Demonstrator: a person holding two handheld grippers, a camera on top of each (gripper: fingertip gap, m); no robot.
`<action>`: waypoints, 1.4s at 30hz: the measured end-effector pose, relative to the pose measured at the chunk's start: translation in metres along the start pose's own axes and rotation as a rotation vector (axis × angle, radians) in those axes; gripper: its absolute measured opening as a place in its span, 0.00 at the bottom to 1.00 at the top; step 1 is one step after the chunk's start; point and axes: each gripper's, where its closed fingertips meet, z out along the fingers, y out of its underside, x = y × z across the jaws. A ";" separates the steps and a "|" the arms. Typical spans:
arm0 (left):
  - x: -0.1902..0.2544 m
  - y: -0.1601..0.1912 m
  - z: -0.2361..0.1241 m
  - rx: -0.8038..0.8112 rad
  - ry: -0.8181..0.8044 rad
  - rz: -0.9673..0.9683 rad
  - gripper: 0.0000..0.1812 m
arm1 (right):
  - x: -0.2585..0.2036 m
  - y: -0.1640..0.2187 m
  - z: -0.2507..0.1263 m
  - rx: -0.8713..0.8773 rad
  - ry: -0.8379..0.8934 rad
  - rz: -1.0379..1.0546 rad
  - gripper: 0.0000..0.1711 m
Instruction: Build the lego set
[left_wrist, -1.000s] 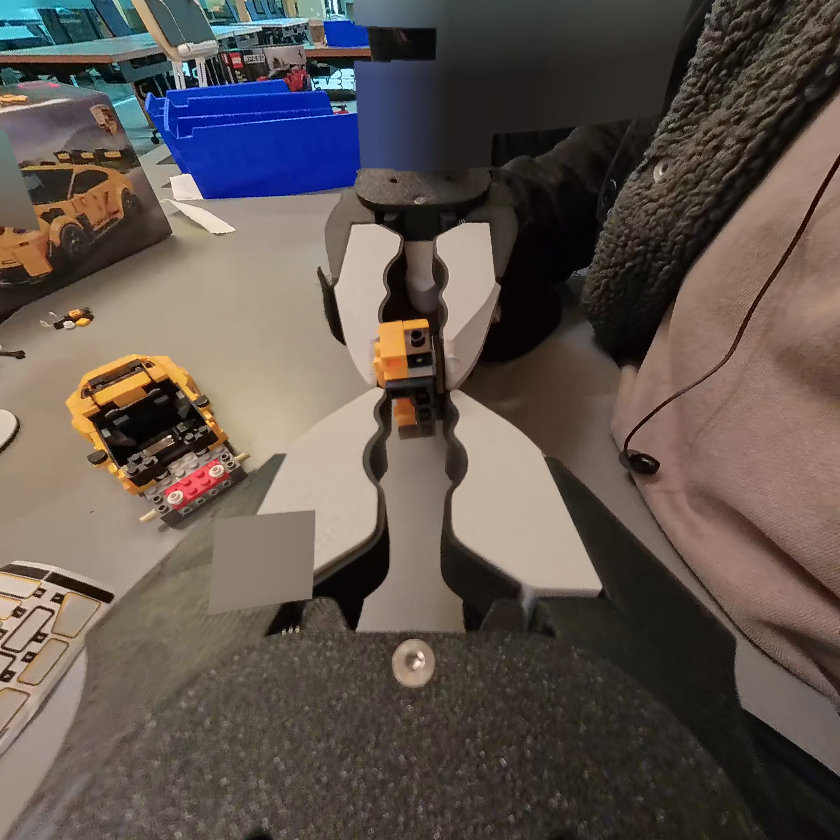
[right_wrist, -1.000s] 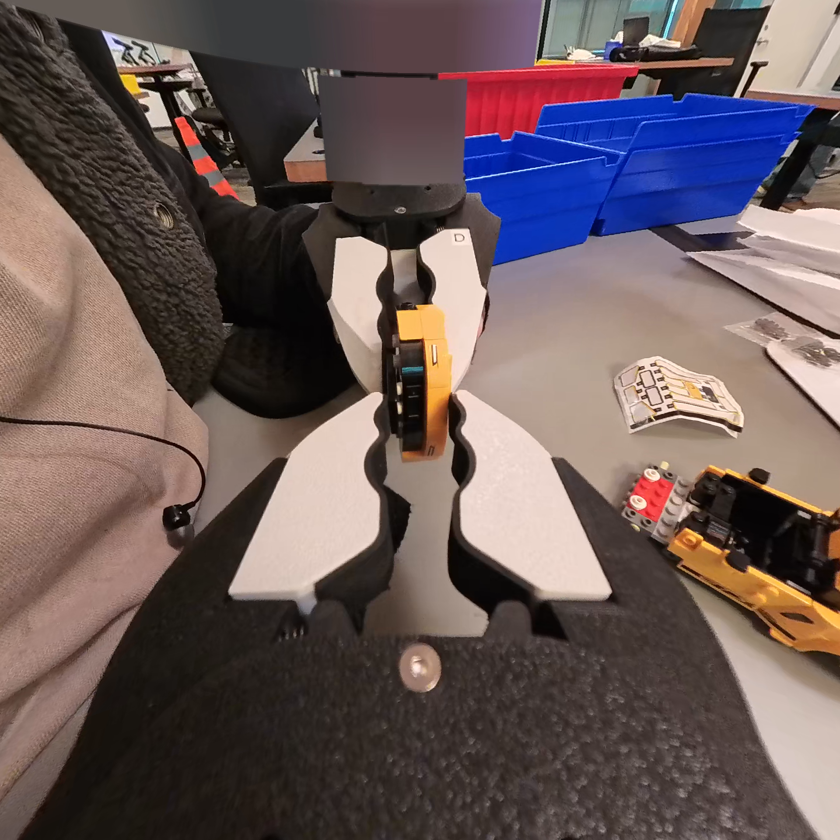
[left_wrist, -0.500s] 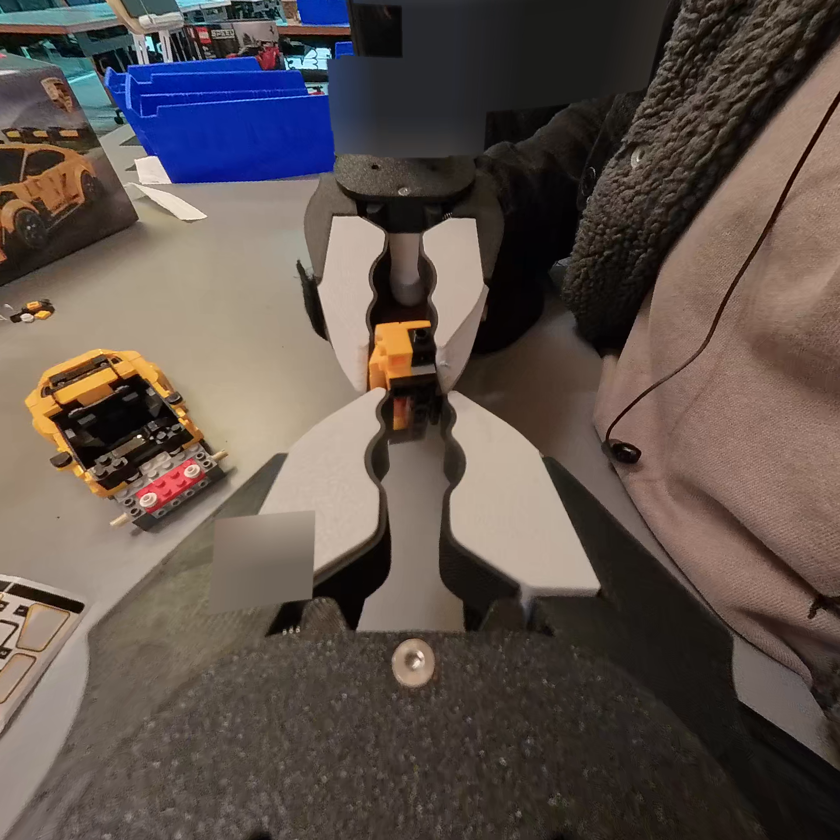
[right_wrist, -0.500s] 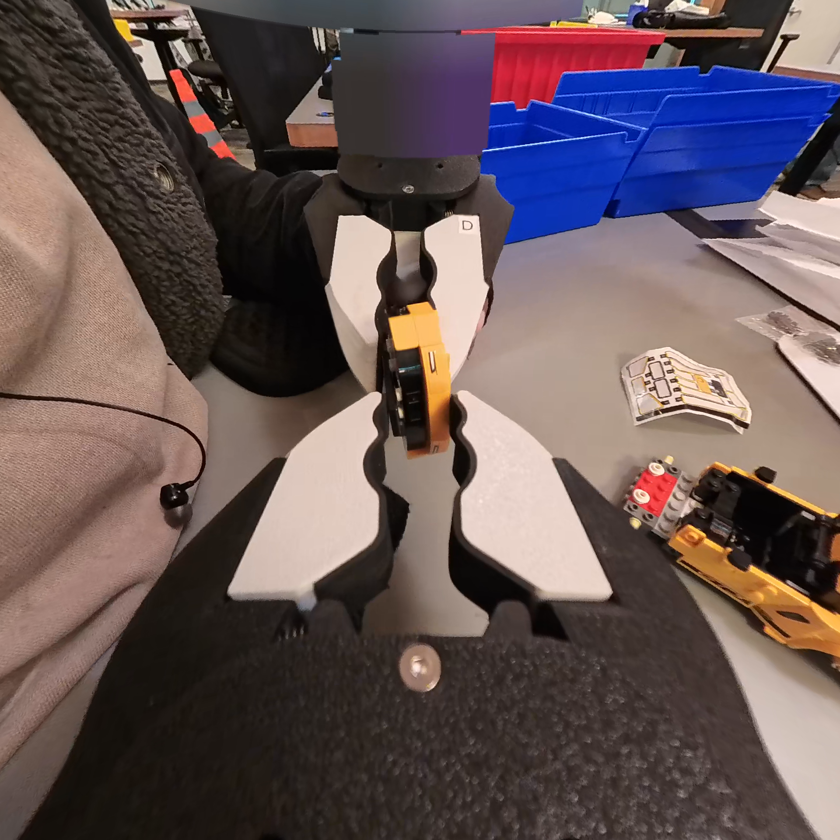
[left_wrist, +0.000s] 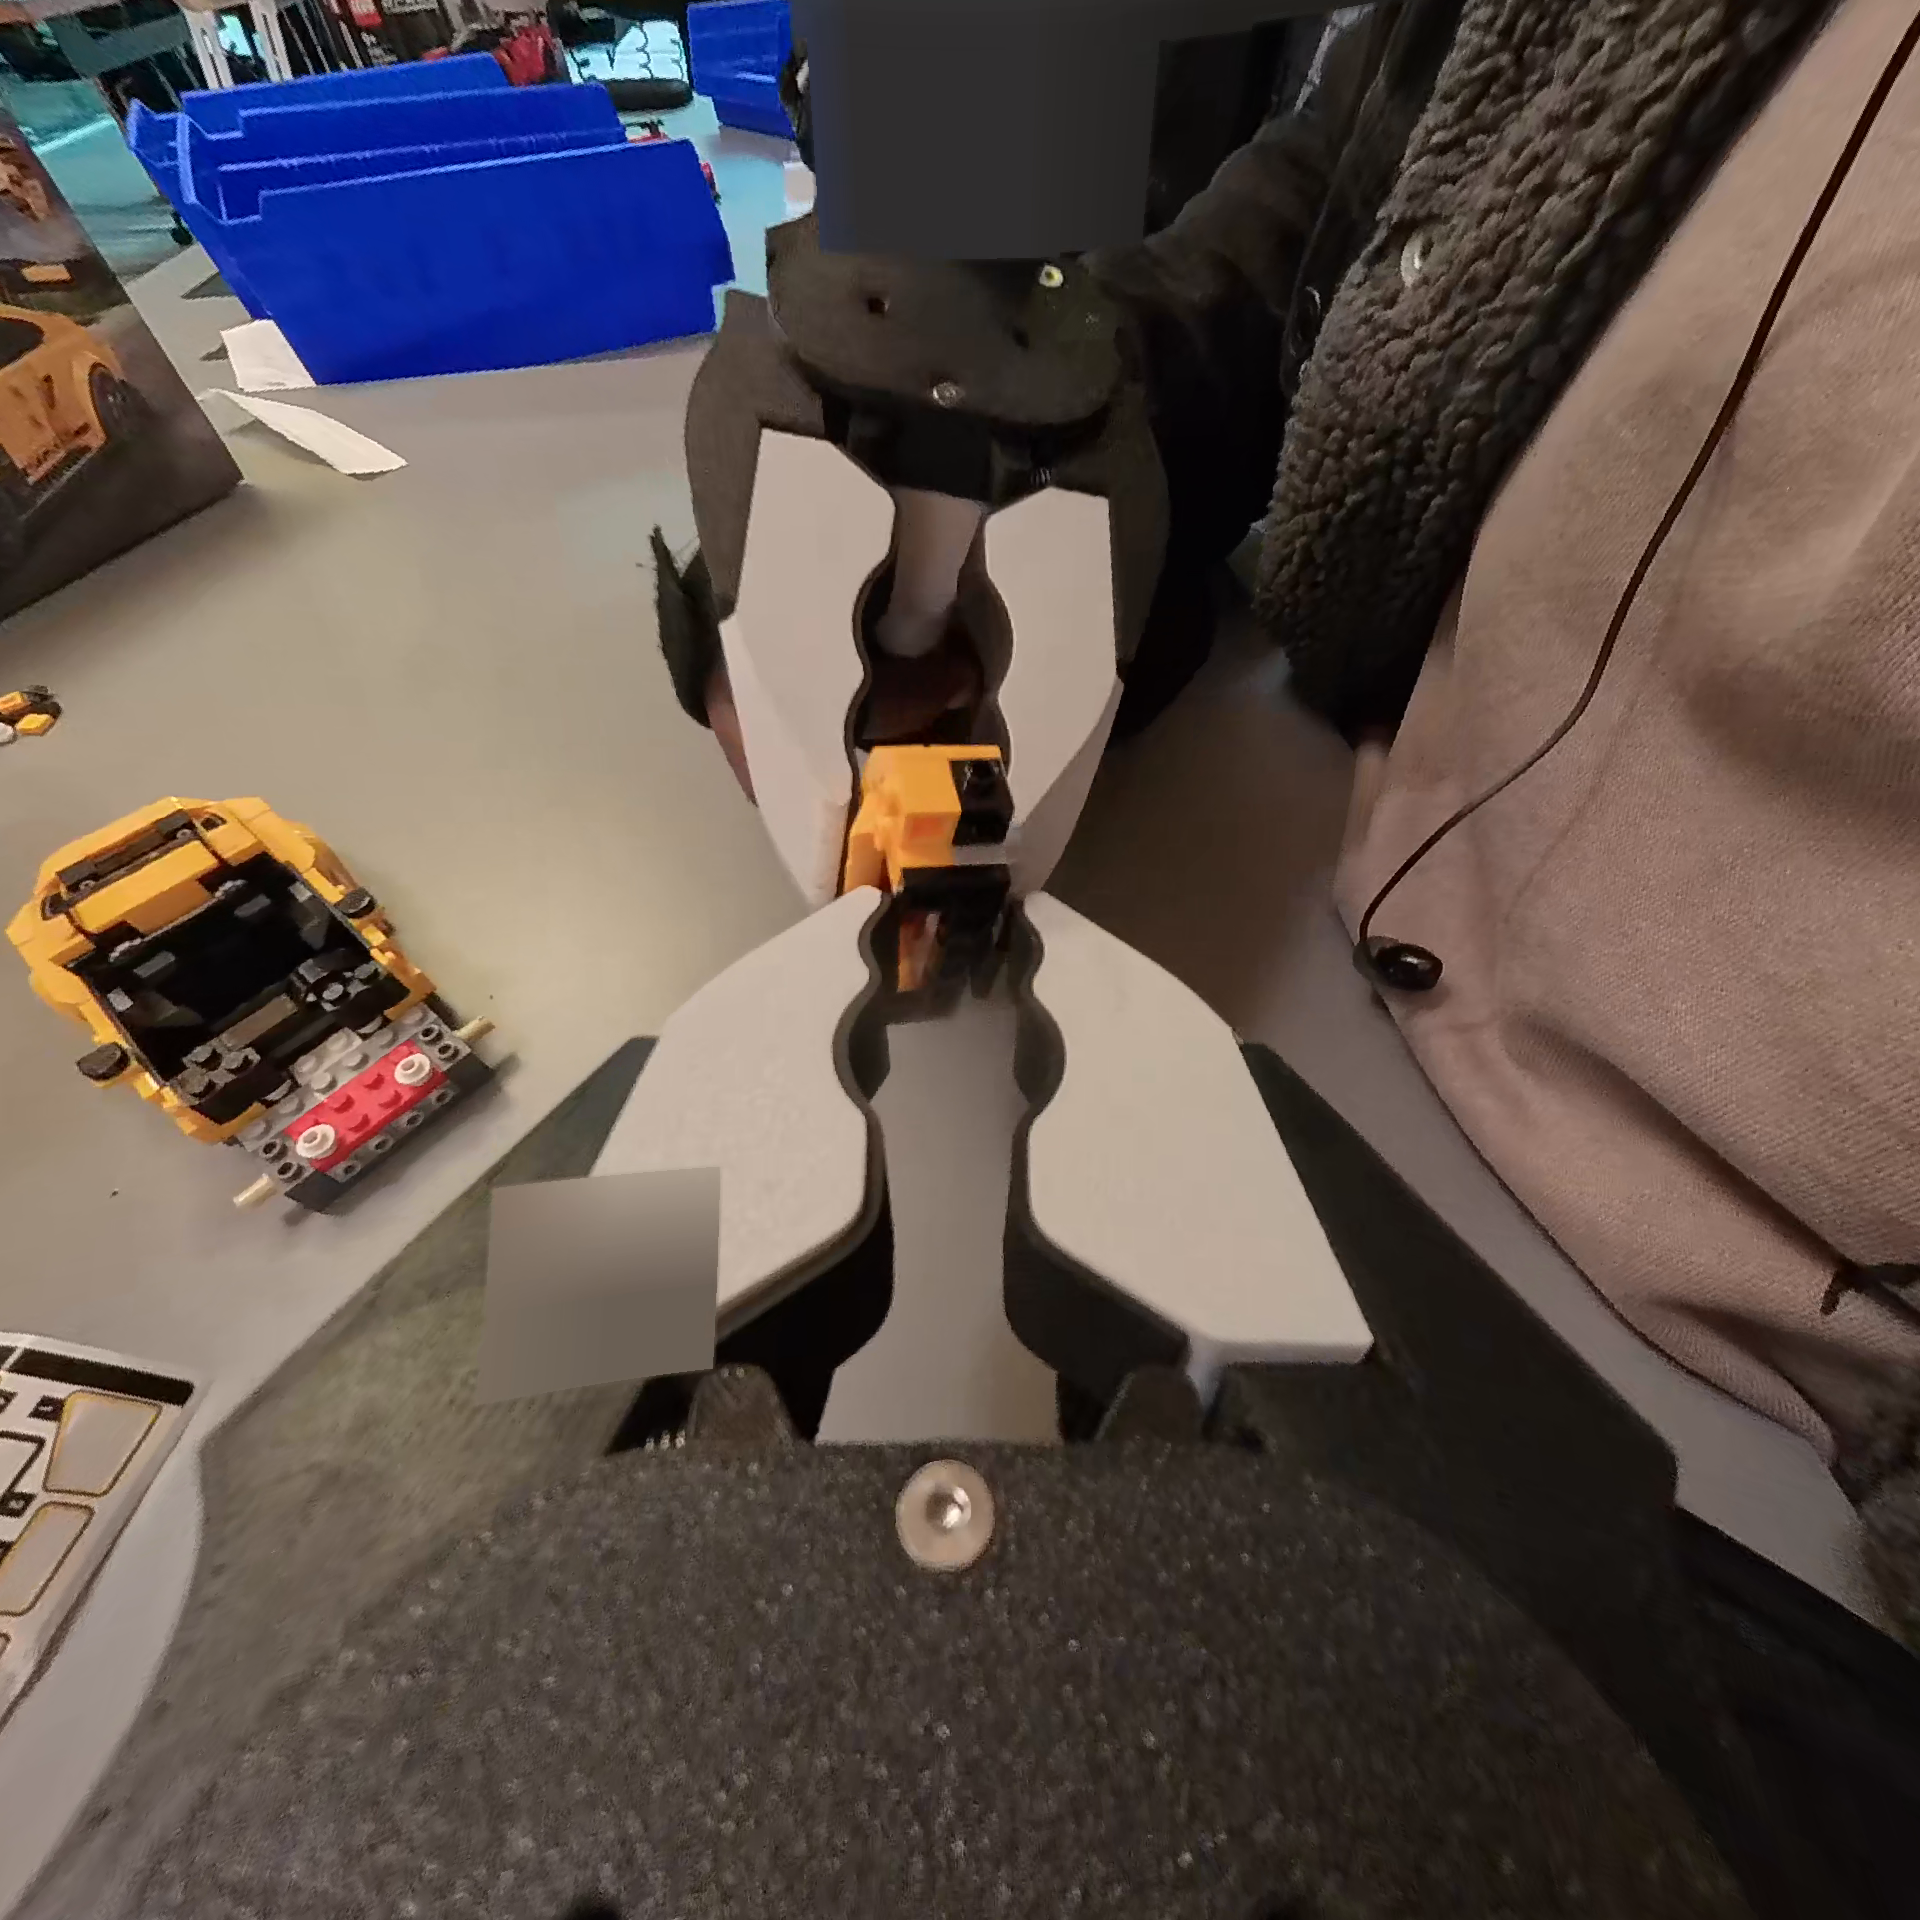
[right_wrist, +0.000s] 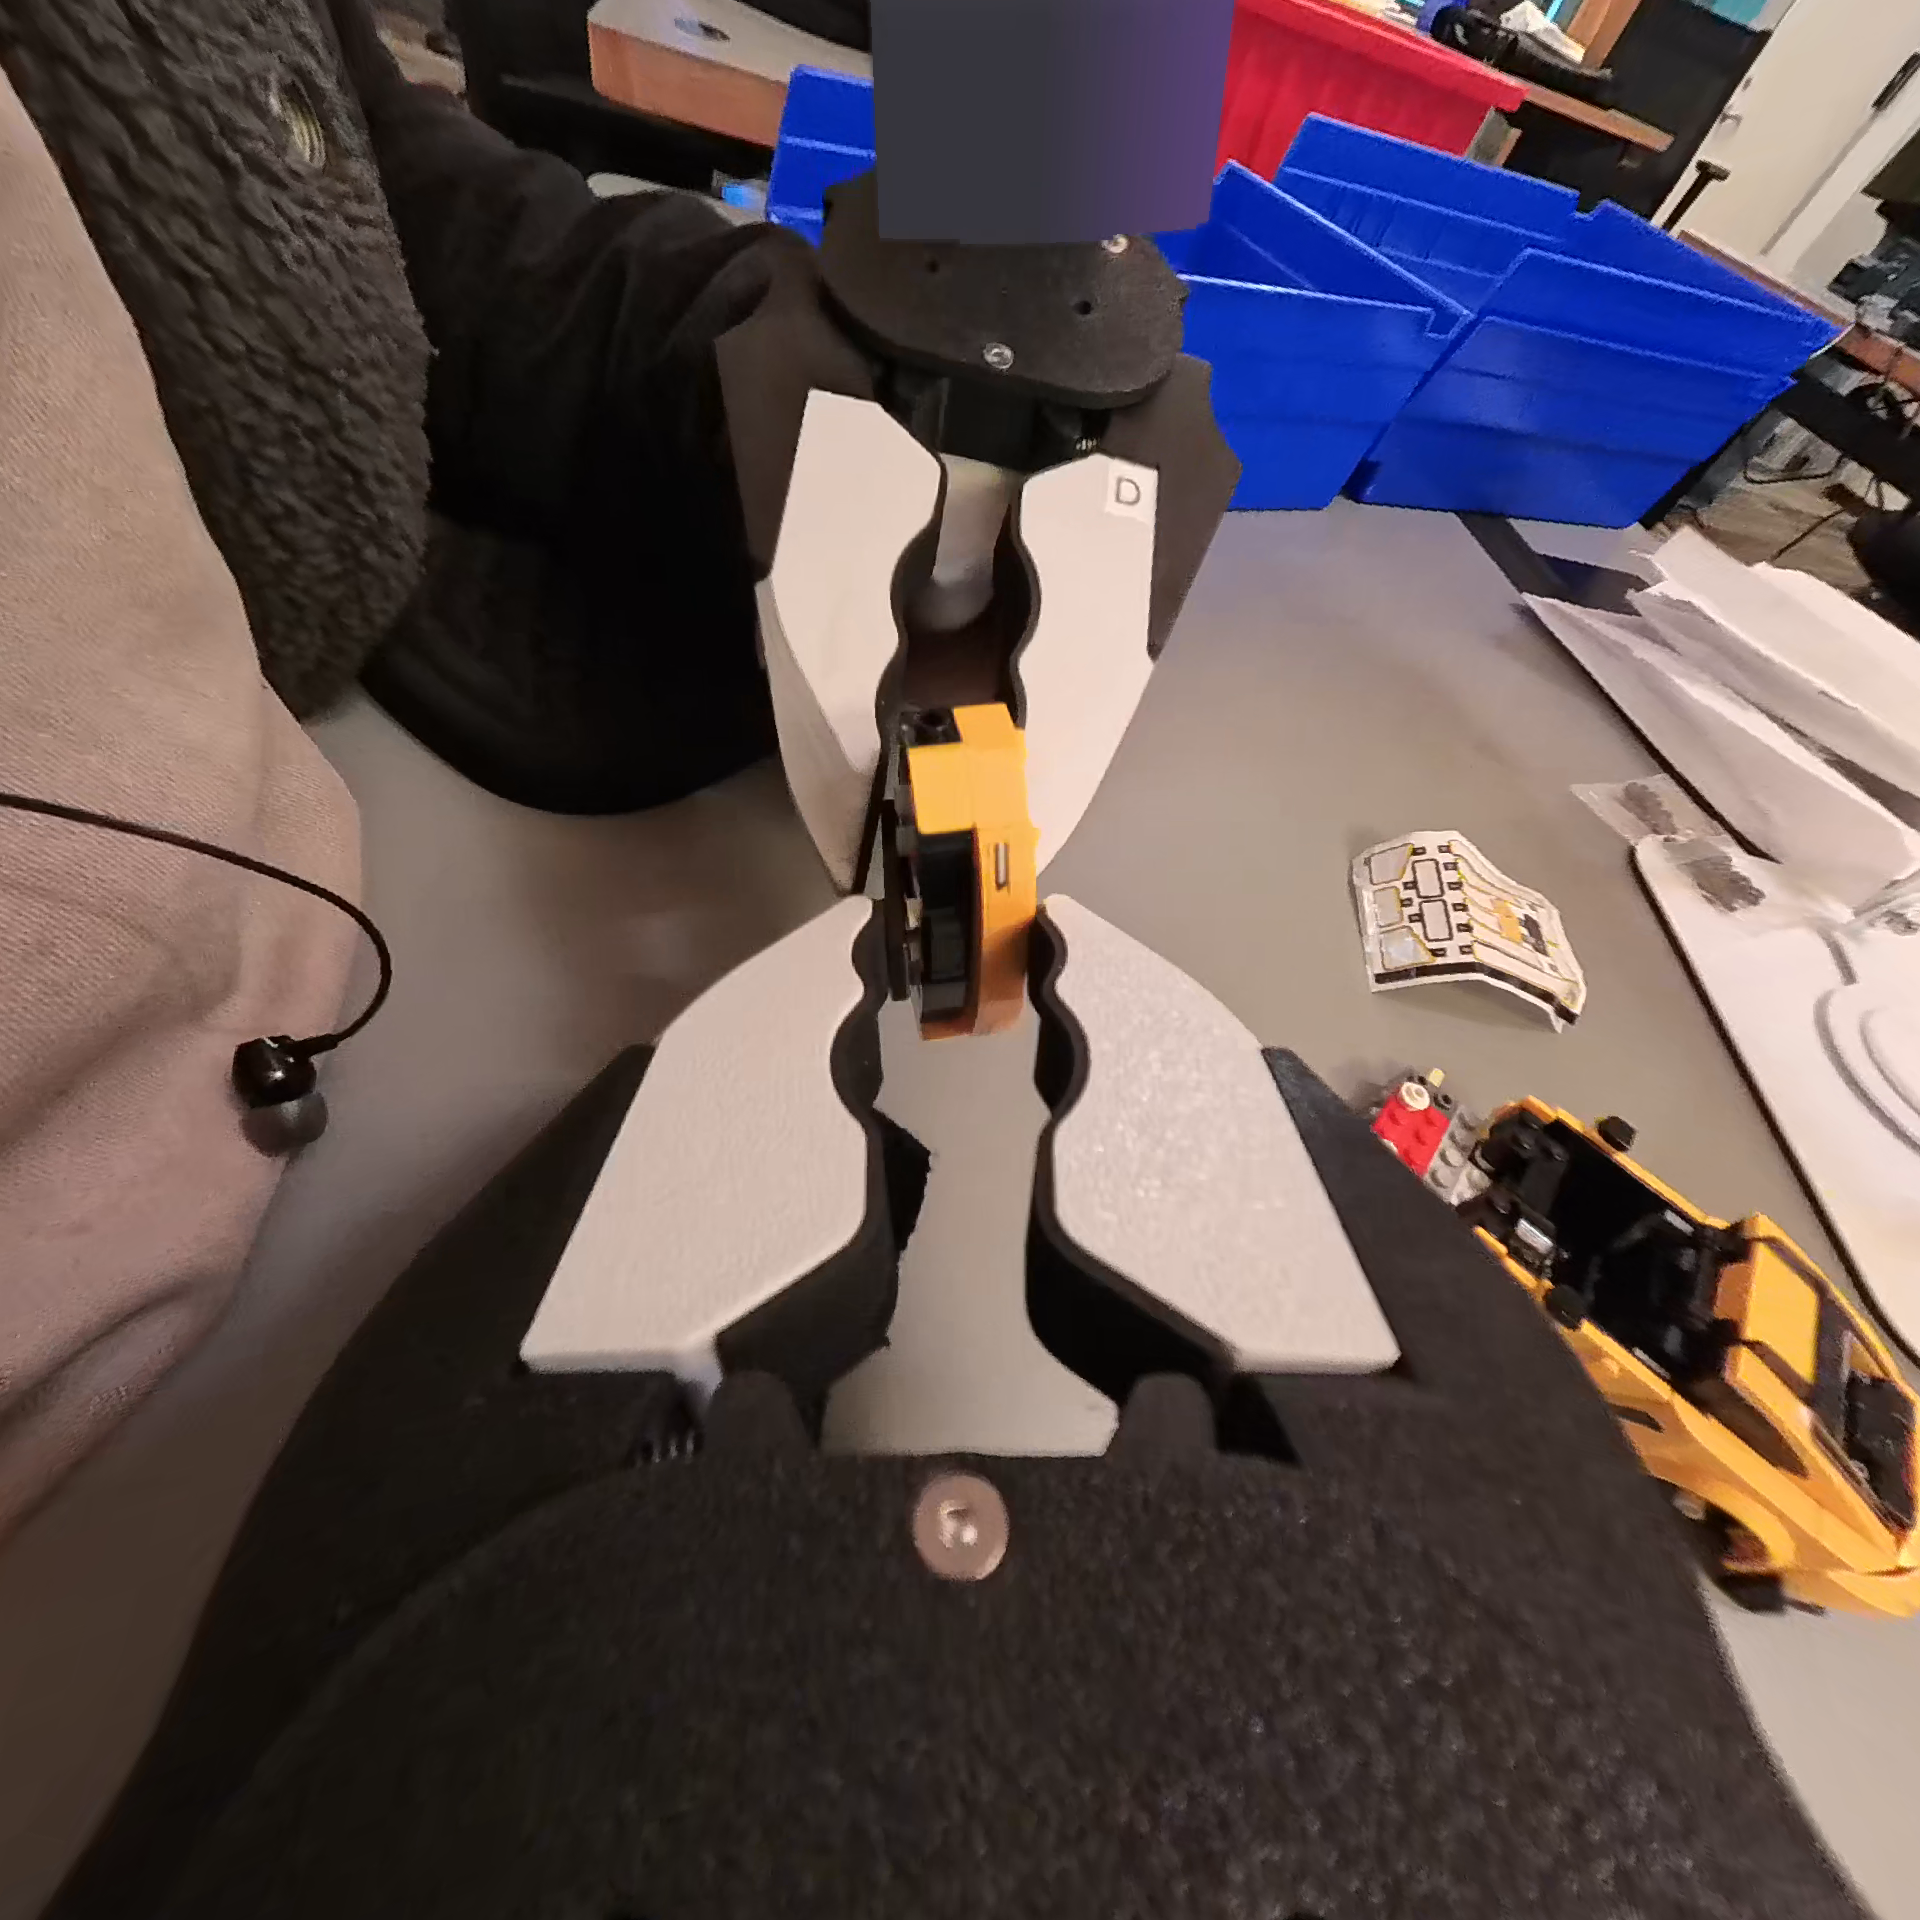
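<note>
The orange-and-black brick sub-assembly (left_wrist: 928, 847) sits in the air above the grey table (left_wrist: 499, 644), its long axis running from one gripper to the other, orange face to the left in the left wrist view. The left gripper (left_wrist: 940, 935) has its 2 fingers pressed onto the near end, and the right gripper (right_wrist: 951, 961) pinches the opposite end of the same piece (right_wrist: 966, 883), so the 2 tools meet tip to tip. The partly built yellow Lego car (left_wrist: 223, 987) lies on the table well to the side, its red-plated end towards the person, near a sticker sheet (right_wrist: 1465, 925). Blue bins (left_wrist: 457, 229) stand behind.
</note>
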 end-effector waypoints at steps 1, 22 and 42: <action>0.001 0.001 0.000 -0.006 0.005 -0.002 0.11 | -0.001 0.001 0.001 -0.007 -0.001 -0.005 0.15; 0.014 0.021 0.008 -0.130 0.119 -0.089 0.11 | -0.012 0.018 0.016 -0.134 -0.094 -0.014 0.21; 0.027 0.028 0.011 -0.180 0.193 -0.080 0.12 | -0.027 0.018 0.016 -0.138 -0.236 0.008 0.22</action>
